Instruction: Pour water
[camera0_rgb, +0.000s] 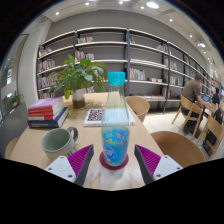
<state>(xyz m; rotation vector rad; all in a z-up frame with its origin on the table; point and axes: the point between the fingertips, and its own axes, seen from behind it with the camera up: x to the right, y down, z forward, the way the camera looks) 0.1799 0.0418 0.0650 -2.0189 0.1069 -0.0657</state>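
Between the pads of our hand-held gripper stood the water bottle, upright on a red coaster on the bench; whether we clenched it, we couldn't tell. A green mug sat just beside.

This looks like a library or reading room. Tall bookshelves filled with books line the back wall. A person sits at a far desk among wooden chairs, and a stack of books lies at the near surface's left edge.
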